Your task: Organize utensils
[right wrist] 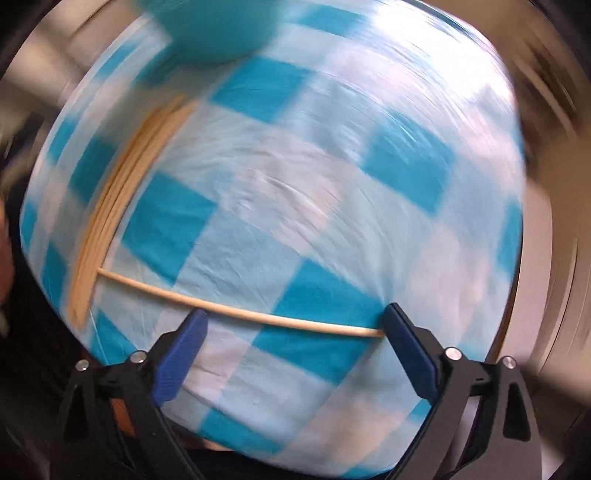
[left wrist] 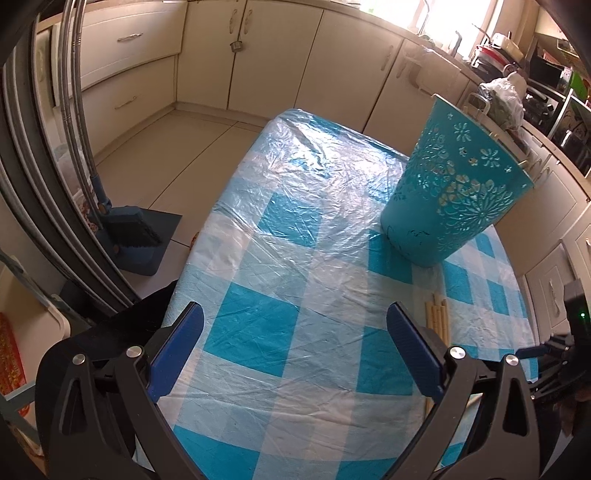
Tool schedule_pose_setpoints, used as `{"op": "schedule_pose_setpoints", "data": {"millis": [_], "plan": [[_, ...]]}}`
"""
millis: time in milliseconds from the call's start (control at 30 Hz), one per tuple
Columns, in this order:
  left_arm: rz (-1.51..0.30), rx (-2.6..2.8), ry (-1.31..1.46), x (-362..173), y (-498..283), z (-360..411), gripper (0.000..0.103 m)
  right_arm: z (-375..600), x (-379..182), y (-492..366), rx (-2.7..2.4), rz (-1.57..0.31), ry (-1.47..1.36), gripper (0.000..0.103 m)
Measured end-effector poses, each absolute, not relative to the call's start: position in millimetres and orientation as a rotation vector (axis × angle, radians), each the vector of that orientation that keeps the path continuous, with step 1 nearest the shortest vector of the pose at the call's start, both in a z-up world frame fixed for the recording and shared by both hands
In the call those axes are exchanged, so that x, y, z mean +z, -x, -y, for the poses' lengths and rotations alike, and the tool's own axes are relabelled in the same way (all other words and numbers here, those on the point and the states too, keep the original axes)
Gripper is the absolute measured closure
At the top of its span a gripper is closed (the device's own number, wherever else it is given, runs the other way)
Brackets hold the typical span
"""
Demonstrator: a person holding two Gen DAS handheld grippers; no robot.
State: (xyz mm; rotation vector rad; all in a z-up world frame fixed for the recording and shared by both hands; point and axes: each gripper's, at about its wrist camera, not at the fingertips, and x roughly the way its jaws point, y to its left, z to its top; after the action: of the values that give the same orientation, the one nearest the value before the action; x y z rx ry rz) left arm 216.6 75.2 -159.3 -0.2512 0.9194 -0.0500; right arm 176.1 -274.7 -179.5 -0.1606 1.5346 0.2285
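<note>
A teal perforated holder cup (left wrist: 454, 184) stands on the blue-and-white checked table (left wrist: 280, 236), far right; it is a blur at the top of the right wrist view (right wrist: 218, 26). Several wooden chopsticks (left wrist: 437, 319) lie bundled in front of it, also seen in the right wrist view (right wrist: 118, 206). One single chopstick (right wrist: 240, 312) lies crosswise just ahead of my right gripper (right wrist: 295, 325), which is open and empty above the table. My left gripper (left wrist: 295, 332) is open and empty, left of the bundle. The right view is motion-blurred.
The table is wrapped in crinkled clear plastic. Cream kitchen cabinets (left wrist: 258, 51) line the back and right. A blue dustpan and broom (left wrist: 140, 229) stand on the tiled floor at left. The other gripper's body (left wrist: 569, 354) shows at the right edge.
</note>
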Motion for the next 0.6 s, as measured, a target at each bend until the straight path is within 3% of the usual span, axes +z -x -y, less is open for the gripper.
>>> {"op": "schedule_pose_setpoints", "data": {"millis": [167,267,333,467,533,567,600], "plan": [[-0.908,-0.067,0.27,-155.0,-209.4,-81.4,0.008,215.8,-150.4,-129.4,0.483,-1.22,0.605,0.012],[-0.902,-0.066,0.283,-153.8,-205.8,-86.0,0.008,192.5,-150.4,-113.8,0.664,-1.162,0.731,0.012],[-0.899,-0.062,0.293,-152.6,-203.1,-90.2,0.008,181.1,-159.5,-115.8,0.695,-1.175,0.788,0.017],[-0.893,-0.053,0.305,-151.7,-200.5,-98.9,0.008,191.2,-160.0,-152.5,0.67,-1.327,0.54,0.042],[-0.897,-0.049,0.315,-153.8,-201.3,-101.9,0.008,210.7,-157.9,-169.5,0.559,-1.357,0.41,0.066],[-0.903,-0.048,0.327,-156.1,-202.5,-103.8,0.008,221.6,-157.6,-178.7,0.504,-1.386,0.323,0.087],[-0.909,-0.048,0.336,-158.1,-203.4,-104.2,0.008,233.0,-158.6,-186.4,0.462,-1.413,0.223,0.093]]}}
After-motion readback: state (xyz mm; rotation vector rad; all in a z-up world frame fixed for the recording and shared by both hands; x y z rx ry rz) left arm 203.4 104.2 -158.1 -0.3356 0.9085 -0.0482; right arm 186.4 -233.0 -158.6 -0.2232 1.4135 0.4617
